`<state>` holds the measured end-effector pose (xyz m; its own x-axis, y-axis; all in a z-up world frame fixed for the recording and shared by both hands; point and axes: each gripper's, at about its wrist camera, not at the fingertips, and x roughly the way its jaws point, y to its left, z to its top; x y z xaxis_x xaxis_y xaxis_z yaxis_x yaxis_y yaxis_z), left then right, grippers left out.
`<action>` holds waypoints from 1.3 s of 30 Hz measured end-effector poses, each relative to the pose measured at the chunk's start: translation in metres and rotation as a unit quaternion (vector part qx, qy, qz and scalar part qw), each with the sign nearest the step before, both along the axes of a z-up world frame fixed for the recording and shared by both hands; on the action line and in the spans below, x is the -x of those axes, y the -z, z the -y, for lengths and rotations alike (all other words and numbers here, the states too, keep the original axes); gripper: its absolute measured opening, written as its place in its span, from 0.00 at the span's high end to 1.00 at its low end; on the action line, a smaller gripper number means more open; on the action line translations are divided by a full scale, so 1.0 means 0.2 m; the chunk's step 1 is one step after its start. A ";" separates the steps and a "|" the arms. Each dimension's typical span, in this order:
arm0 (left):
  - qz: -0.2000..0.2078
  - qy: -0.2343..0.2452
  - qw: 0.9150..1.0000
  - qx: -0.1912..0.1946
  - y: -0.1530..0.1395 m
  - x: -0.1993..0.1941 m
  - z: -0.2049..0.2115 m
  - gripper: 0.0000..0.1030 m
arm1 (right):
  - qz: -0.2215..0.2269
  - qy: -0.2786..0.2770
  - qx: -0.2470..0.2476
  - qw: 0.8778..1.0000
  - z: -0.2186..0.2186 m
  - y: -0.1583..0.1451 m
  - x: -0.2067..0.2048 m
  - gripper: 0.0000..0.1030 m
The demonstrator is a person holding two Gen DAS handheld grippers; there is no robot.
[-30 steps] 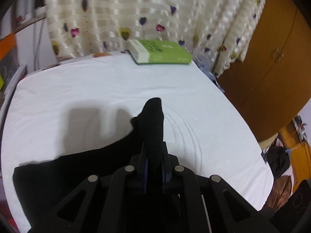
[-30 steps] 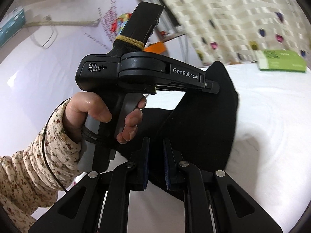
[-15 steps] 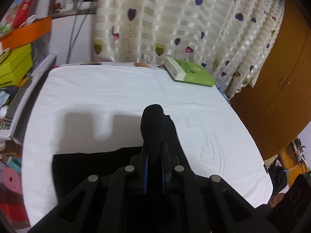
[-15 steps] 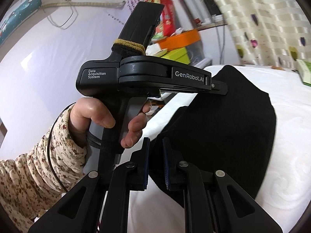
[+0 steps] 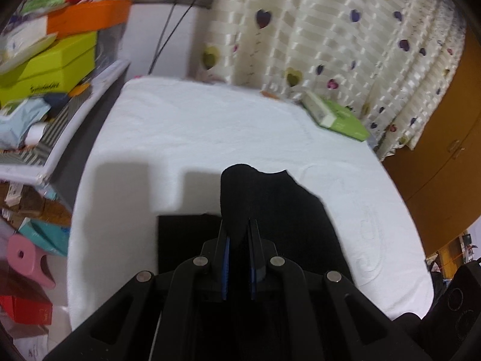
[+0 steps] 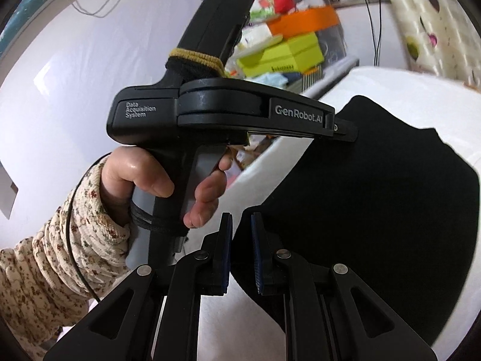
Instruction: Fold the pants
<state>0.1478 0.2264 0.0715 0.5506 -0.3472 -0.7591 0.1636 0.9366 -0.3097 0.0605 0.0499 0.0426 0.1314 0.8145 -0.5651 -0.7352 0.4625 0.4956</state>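
Black pants [image 5: 276, 210] lie on the white table cover [image 5: 210, 132]. My left gripper [image 5: 239, 228] is shut on a raised fold of the pants, which stands up between its fingers above a flat layer [image 5: 186, 240] of the same cloth. In the right wrist view my right gripper [image 6: 242, 225] is shut on the pants' edge, with the black cloth [image 6: 375, 198] spreading to the right. The left gripper's body and the hand holding it [image 6: 168, 177] fill the left of that view.
A green book [image 5: 336, 117] lies at the table's far right corner, by the heart-print curtain [image 5: 330, 30]. Stacked boxes [image 5: 51, 60] and a shelf crowd the left edge. A wooden wardrobe [image 5: 445, 150] stands to the right.
Both grippers have swung left while carrying the pants. The left view now faces the cluttered shelf side, and the raised fold lies over a flat layer of cloth.
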 end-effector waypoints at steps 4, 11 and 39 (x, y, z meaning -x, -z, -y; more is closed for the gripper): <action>-0.017 -0.009 1.000 0.007 0.10 0.00 -0.06 0.88 | -0.015 -0.005 0.007 1.000 -0.04 0.06 -0.02 0.87; -0.016 -0.027 0.999 0.017 0.16 0.03 -0.12 0.80 | -0.031 -0.004 0.014 0.999 -0.10 0.09 -0.08 0.85; 0.022 -0.156 0.988 0.009 0.12 0.63 -0.32 0.54 | 0.224 -0.032 0.178 0.958 -0.23 0.11 0.14 0.55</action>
<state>0.0214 0.2896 0.0474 0.6654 -0.1691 -0.7271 -0.1173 0.9382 -0.3255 0.0322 0.0961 0.0214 0.3815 0.5950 -0.7074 -0.8698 0.4900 -0.0569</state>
